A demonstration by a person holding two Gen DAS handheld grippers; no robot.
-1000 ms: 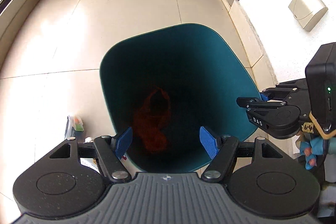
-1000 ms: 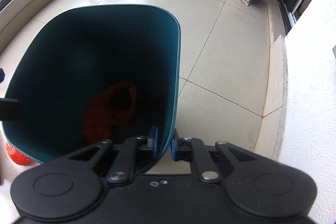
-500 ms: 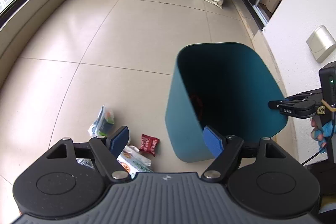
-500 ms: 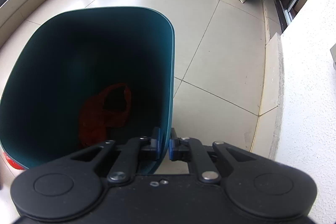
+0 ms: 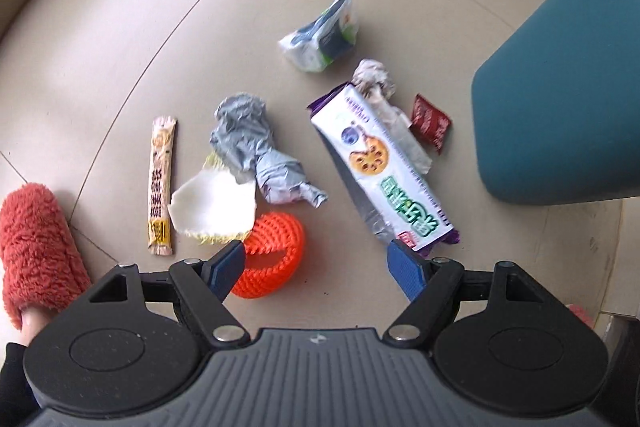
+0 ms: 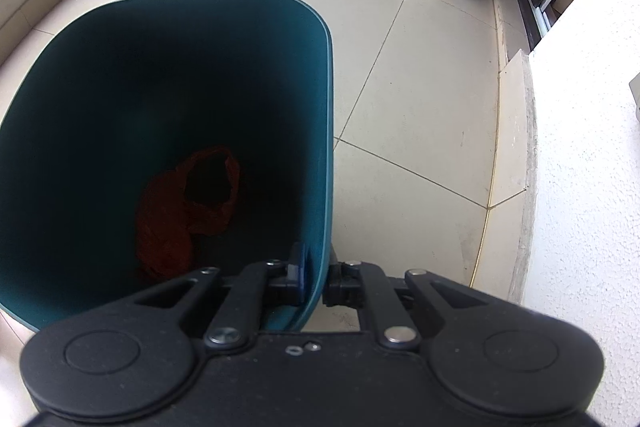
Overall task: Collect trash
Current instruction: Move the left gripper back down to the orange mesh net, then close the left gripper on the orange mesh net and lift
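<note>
**Litter on the floor beside the teal bin, one gripper over it, the other on the rim**

The left gripper (image 5: pixel 316 263) points down at the tiled floor (image 5: pixel 120 39) with its blue pads spread wide and nothing between them. The landmark here is the teal bin (image 5: pixel 560 99), which stands at the right edge of the left wrist view.

Nearest the bin lies a small dark red sachet (image 5: pixel 430 123). Just beyond it, further from the bin, is a long biscuit packet (image 5: pixel 380 167) in white and purple, with a crumpled white tissue (image 5: pixel 376 83) lying on its upper end and trailing along its bin-side edge. Further up the floor sits a white and green wipes pack (image 5: pixel 324 35), apart from the rest. Further still from the bin lies a crumpled grey wad of paper (image 5: pixel 256 151), and against it a torn white and yellow wrapper (image 5: pixel 212 207). An orange foam net sleeve (image 5: pixel 268 259) lies just below that wrapper, its edge passing behind the left pad of the gripper. Farthest from the bin is a narrow beige stick sachet (image 5: pixel 160 183), lying straight on the floor. A red fluffy slipper (image 5: pixel 36 247) with a foot in it stands at the far left edge.

The right gripper (image 6: pixel 316 279) is clamped on the bin's rim (image 6: pixel 324 147), one pad inside the wall and one outside. Deep inside the bin lies a crumpled red plastic bag (image 6: pixel 180 211).
</note>
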